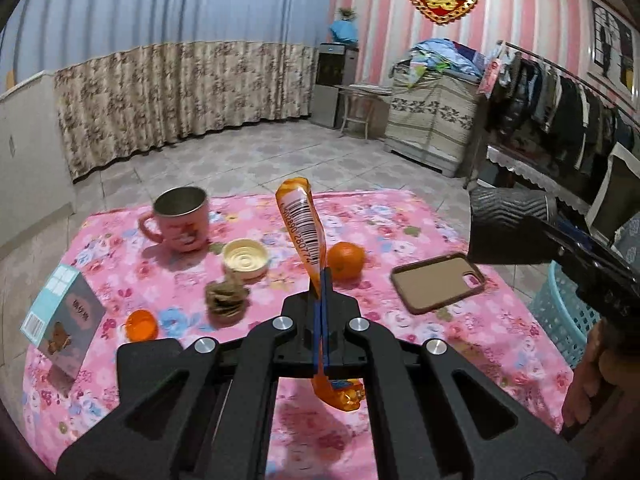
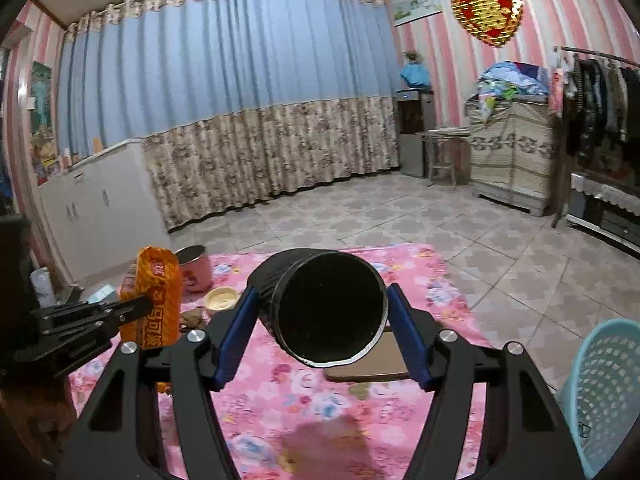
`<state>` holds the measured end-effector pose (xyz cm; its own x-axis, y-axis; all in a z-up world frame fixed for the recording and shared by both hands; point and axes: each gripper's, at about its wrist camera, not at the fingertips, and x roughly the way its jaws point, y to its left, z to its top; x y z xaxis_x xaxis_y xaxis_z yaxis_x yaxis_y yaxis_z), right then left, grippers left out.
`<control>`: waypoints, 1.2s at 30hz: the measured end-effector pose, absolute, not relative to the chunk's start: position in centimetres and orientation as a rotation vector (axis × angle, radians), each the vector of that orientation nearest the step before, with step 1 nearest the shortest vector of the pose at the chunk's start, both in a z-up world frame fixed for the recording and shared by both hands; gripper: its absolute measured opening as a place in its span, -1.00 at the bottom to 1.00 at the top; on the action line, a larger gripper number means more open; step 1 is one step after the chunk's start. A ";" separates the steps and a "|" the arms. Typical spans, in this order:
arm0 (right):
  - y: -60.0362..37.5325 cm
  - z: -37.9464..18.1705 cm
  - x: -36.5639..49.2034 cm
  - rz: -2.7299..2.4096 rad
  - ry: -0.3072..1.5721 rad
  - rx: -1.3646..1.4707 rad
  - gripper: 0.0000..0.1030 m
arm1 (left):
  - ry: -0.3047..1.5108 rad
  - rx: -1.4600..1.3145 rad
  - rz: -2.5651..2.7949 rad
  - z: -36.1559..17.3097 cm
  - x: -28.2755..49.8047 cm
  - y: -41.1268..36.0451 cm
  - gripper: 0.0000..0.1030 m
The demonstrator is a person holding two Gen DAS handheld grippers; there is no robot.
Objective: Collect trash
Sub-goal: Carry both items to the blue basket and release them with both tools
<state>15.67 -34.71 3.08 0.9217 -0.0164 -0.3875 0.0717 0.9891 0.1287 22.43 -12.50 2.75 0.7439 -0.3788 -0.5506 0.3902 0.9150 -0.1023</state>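
A: Noted pink floral tablecloth (image 1: pixel 400 216) spread over the table. Beside its right edge, pale blue mesh basket (image 2: pixel 608 392) on the tiled floor.

B: Confirmed. Next in size, on the cloth: small boxed carton (image 1: pixel 60 320) standing tilted near the left edge; brown phone case (image 1: pixel 436 282) lying flat at right.

A: Held aloft over the cloth by right gripper (image 2: pixel 320 328): black ribbed paper cup (image 2: pixel 328 308), on its side, open mouth toward the camera. Blue pads pressed against both flanks, jaws at medium spread.

B: Agreed. Also logged pink mug (image 1: pixel 180 220) upright at far left, handle to the left.

A: Left gripper (image 1: pixel 322 312) pinched fully together on orange snack wrapper (image 1: pixel 300 224). Wrapper upright, barcode side up, lower end hanging beneath the jaws. Clear of the cloth.

B: Smaller items: tangerine (image 1: pixel 346 260) just behind the wrapper, cream lid (image 1: pixel 245 258) near the mug, brownish crumpled lump (image 1: pixel 226 300) in front of the lid, touching or not unclear, small orange cap (image 1: pixel 141 324) at left.
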 end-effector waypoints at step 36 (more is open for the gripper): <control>-63.4 5.8 -2.7 -0.694 0.264 0.307 0.18 | 0.502 0.096 -0.928 7.1 12.4 -45.8 -1.00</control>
<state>-2.67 -63.36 5.85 0.7385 -0.5835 -0.3379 0.6604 0.7270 0.1881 12.40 -45.85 7.10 0.4932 -0.7421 -0.4539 0.7858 0.6039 -0.1335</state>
